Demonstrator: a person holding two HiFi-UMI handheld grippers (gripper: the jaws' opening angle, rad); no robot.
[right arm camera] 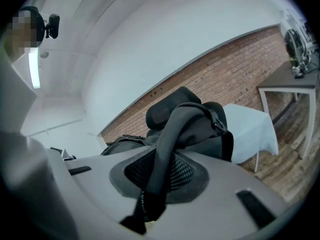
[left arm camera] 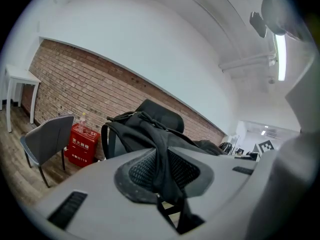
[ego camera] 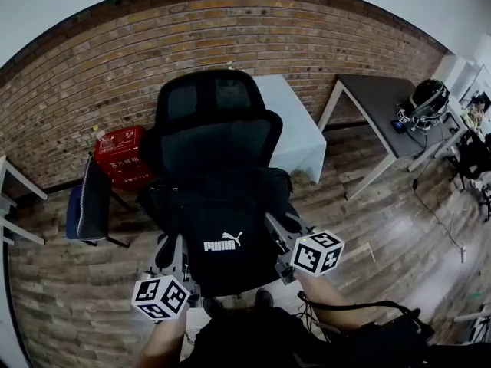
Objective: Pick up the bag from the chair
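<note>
A black backpack (ego camera: 222, 240) with a white PUMA logo hangs between my two grippers, over the front of the black office chair (ego camera: 211, 140). I cannot tell whether it still touches the seat. My left gripper (ego camera: 178, 263) is shut on a black shoulder strap (left arm camera: 167, 176), which runs across its mesh pad. My right gripper (ego camera: 285, 244) is shut on the other strap (right arm camera: 160, 174). In both gripper views the bag's body (left arm camera: 135, 129) (right arm camera: 200, 126) lies just beyond the jaws, with the chair's headrest (right arm camera: 165, 111) behind it.
A red box (ego camera: 121, 153) stands against the brick wall, left of the chair, beside a small blue-grey chair (ego camera: 88, 202). A white-covered table (ego camera: 291, 125) is behind the chair on the right. Further right stands a grey desk (ego camera: 383, 106) with gear on it.
</note>
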